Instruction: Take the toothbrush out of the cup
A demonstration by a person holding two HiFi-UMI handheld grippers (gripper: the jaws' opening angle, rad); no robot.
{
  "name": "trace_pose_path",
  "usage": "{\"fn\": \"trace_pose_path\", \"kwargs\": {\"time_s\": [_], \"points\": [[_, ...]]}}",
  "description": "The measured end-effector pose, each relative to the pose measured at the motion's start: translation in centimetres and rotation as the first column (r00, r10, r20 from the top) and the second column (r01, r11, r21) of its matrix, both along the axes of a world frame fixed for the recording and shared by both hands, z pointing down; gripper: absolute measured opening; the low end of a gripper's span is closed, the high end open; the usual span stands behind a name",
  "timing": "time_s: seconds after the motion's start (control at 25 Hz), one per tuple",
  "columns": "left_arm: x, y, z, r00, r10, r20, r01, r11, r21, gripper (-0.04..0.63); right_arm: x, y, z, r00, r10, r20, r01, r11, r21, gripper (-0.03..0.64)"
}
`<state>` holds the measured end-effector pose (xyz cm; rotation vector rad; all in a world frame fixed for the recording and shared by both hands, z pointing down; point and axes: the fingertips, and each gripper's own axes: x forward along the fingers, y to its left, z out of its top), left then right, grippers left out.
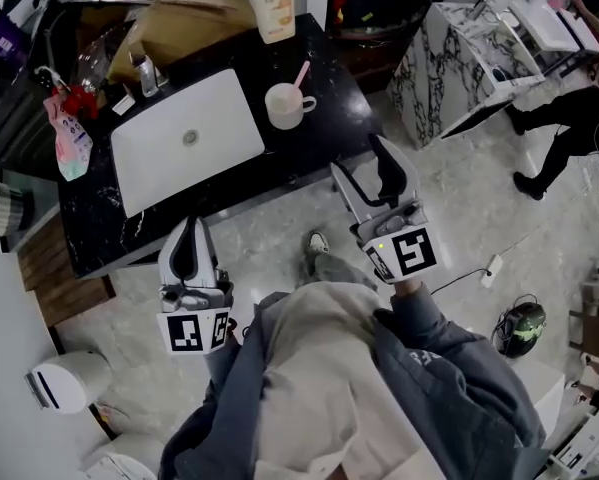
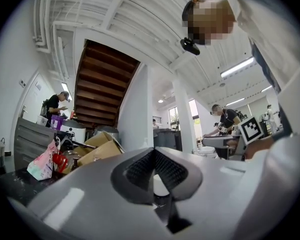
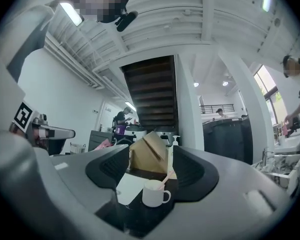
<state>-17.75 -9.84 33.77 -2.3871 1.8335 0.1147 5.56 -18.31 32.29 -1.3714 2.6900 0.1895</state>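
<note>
A white cup stands on the black counter to the right of the sink, and a pink toothbrush leans out of it. My right gripper is open over the floor, short of the counter's front edge and a little right of the cup. In the right gripper view the cup and toothbrush show between the spread jaws of the right gripper, still at a distance. My left gripper hangs lower left near my body; its jaws meet at the tips, the left gripper holding nothing.
A white sink basin with a faucet fills the counter's middle. A soap bottle, a cardboard box and a pink pouch stand around it. A marble table and a person are at the right.
</note>
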Motion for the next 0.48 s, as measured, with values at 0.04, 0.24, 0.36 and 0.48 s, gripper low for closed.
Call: {"fn": "trace_pose_path", "kwargs": {"time_s": [0.04, 0.24, 0.36, 0.48], "points": [[0.4, -0.9, -0.1, 1.0, -0.003, 0.002, 0.003, 1.0, 0.001, 0.058, 0.2, -0.9, 0.1, 1.0, -0.008, 0.004, 0.008, 1.0, -0.004, 0.256], [2.1, -3.8, 0.1, 1.0, -0.017, 0.002, 0.017, 1.0, -0.016, 0.058, 1.0, -4.6, 0.9, 0.999, -0.036, 0.028, 0.037, 0.999, -0.035, 0.256], [2.6, -4.9, 0.4, 1.0, -0.019, 0.003, 0.019, 0.999, -0.026, 0.058, 0.9, -6.5, 1.6, 0.998, -0.041, 0.044, 0.043, 0.998, -0.053, 0.255], [2.3, -5.6, 0.7, 1.0, -0.028, -0.004, 0.027, 0.999, -0.033, 0.058, 0.7, -7.8, 2.2, 0.997, -0.035, 0.064, 0.04, 0.996, -0.079, 0.256]]}}
